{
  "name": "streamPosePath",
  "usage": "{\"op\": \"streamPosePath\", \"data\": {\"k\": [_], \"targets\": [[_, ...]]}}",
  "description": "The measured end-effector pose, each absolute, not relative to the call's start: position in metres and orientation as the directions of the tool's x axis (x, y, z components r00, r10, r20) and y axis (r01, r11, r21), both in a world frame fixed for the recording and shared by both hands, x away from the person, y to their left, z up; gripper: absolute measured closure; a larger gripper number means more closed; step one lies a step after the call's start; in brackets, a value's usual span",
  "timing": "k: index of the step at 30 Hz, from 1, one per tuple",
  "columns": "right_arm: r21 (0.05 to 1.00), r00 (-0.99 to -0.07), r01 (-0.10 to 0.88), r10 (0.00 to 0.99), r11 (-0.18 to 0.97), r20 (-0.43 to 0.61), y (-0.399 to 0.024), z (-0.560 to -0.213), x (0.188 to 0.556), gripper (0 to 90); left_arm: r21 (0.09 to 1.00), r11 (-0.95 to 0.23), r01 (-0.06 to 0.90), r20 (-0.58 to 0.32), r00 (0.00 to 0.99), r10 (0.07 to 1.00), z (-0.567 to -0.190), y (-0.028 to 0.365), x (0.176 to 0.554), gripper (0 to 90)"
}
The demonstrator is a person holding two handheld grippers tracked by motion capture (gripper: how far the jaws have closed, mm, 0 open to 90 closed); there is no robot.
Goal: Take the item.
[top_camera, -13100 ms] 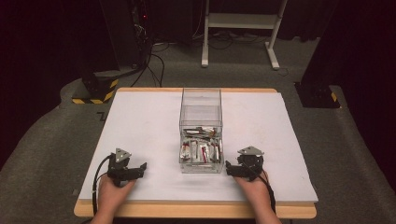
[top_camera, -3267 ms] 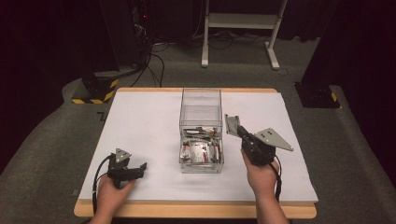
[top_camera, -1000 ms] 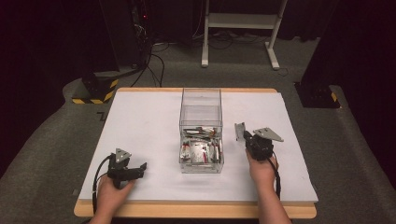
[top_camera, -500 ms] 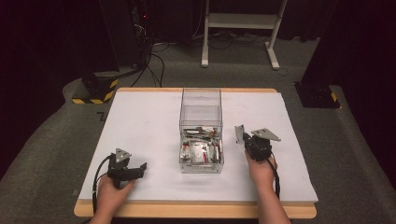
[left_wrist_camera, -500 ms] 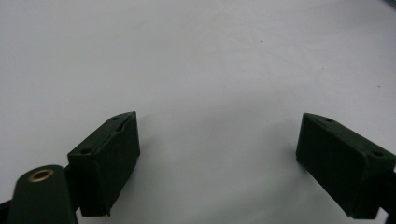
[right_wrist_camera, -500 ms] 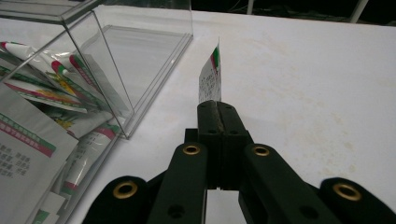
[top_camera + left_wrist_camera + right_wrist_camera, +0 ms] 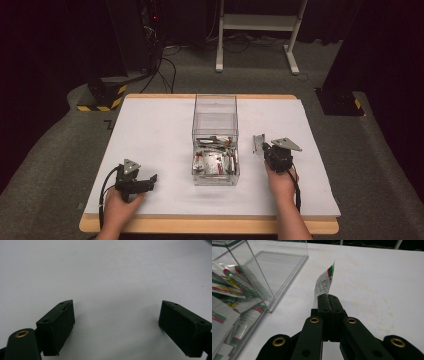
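A clear plastic box (image 7: 215, 137) stands at the middle of the white table, with several flat sachets (image 7: 215, 162) piled in its near half. My right gripper (image 7: 266, 148) hangs low over the table to the right of the box, shut on one white sachet (image 7: 324, 283) with a red and green stripe; the sachet stands up from the closed jaws. The box wall (image 7: 274, 275) and its sachets (image 7: 227, 287) lie to the left in the right gripper view. My left gripper (image 7: 150, 179) rests at the near left of the table, its jaws (image 7: 117, 322) wide apart over bare table.
The white table top (image 7: 150, 130) sits on a wooden board with its front edge (image 7: 210, 226) near me. Dark floor, cables and a white frame (image 7: 260, 30) lie beyond the far edge. A black and yellow block (image 7: 102, 97) sits off the far left corner.
The right gripper took a sachet out of the box, lifted it to the right, and has since come down toward the table beside the box. The left gripper has stayed put.
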State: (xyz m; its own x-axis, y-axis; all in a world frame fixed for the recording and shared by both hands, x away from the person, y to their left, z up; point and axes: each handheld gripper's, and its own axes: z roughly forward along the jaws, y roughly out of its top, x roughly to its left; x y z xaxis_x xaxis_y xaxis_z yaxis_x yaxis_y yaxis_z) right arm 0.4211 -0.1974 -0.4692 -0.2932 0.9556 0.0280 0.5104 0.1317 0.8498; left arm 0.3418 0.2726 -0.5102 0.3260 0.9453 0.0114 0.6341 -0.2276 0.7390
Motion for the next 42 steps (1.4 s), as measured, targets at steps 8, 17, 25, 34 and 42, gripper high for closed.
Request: {"op": "streamPosePath", "data": {"k": [8, 17, 25, 34, 42], "targets": [[0.838, -0.262, 0.534, 0.964, 0.114, 0.036, -0.208, -0.474, 0.425, 90.0, 0.739, -0.227, 0.634, 0.011, 0.326, 0.945, -0.51, 0.273, 0.342, 13.7], [0.821, -0.234, 0.56, 0.972, 0.109, 0.031, -0.216, -0.481, 0.428, 89.5, 0.739, -0.228, 0.634, 0.011, 0.326, 0.945, -0.51, 0.273, 0.342, 13.7], [0.806, -0.213, 0.583, 0.977, 0.104, 0.028, -0.22, -0.486, 0.431, 87.9, 0.739, -0.228, 0.634, 0.011, 0.327, 0.945, -0.51, 0.273, 0.342, 13.7], [0.809, -0.2, 0.579, 0.98, 0.102, 0.019, -0.222, -0.484, 0.43, 77.7, 0.739, -0.228, 0.634, 0.011, 0.326, 0.945, -0.51, 0.273, 0.342, 13.7], [0.819, -0.178, 0.565, 0.984, 0.101, 0.001, -0.223, -0.48, 0.428, 68.7, 0.739, -0.228, 0.634, 0.011, 0.326, 0.945, -0.51, 0.273, 0.342, 13.7]]}}
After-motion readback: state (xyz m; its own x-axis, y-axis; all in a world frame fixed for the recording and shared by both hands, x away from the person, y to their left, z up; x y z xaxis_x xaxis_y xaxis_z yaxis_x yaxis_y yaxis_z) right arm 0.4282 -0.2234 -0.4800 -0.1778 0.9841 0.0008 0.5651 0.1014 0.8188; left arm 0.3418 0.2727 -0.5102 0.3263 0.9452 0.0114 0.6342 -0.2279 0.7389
